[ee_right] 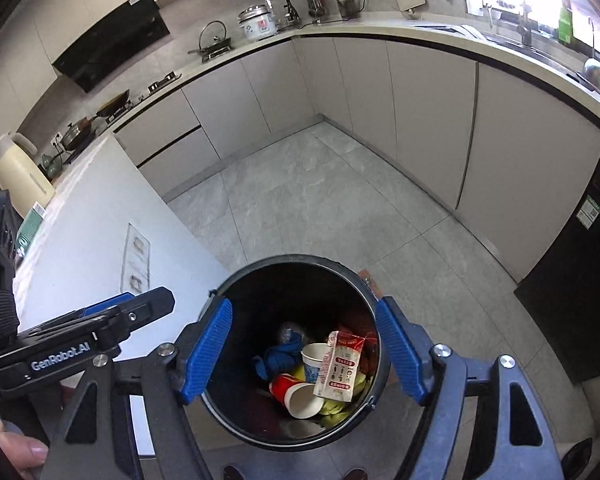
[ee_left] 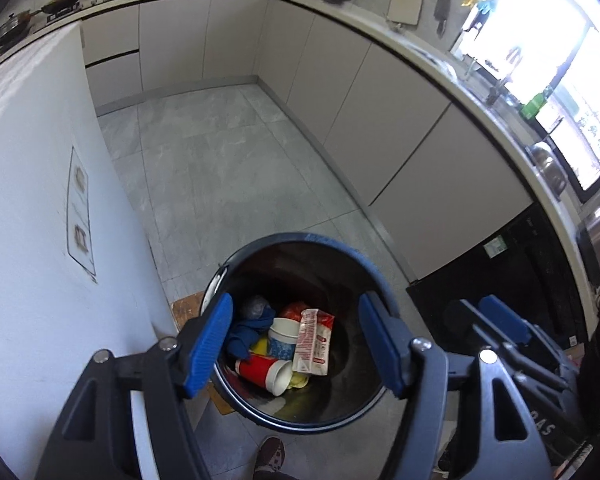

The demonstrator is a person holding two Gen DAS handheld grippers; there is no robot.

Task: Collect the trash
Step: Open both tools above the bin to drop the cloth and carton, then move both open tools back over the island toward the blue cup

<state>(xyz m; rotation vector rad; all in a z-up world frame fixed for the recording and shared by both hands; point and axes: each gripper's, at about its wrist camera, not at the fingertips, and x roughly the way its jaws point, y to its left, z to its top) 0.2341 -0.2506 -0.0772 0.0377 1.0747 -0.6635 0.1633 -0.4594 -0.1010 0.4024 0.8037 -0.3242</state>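
A round dark bin (ee_left: 380, 276) (ee_right: 236, 280) stands on the floor below both grippers. Inside lie a red paper cup (ee_left: 260, 370) (ee_right: 286, 386), a white and blue cup (ee_left: 282, 338) (ee_right: 314, 356), a white and red packet (ee_left: 314, 340) (ee_right: 342, 366), a blue cloth (ee_left: 246, 330) (ee_right: 278, 358) and yellow scraps. My left gripper (ee_left: 300, 346) hangs open above the bin, nothing between its blue pads (ee_left: 210, 344). My right gripper (ee_right: 304, 346) is also open and empty over the bin. The right gripper (ee_left: 496, 320) shows at the lower right of the left wrist view.
A white island counter (ee_right: 92, 216) stands left of the bin, with a cream jug (ee_right: 16, 172) on it. Grey cabinets (ee_right: 420, 88) ring the tiled floor (ee_right: 320, 200). A black appliance (ee_right: 576, 292) is on the right. A shoe (ee_left: 270, 456) is near the bin.
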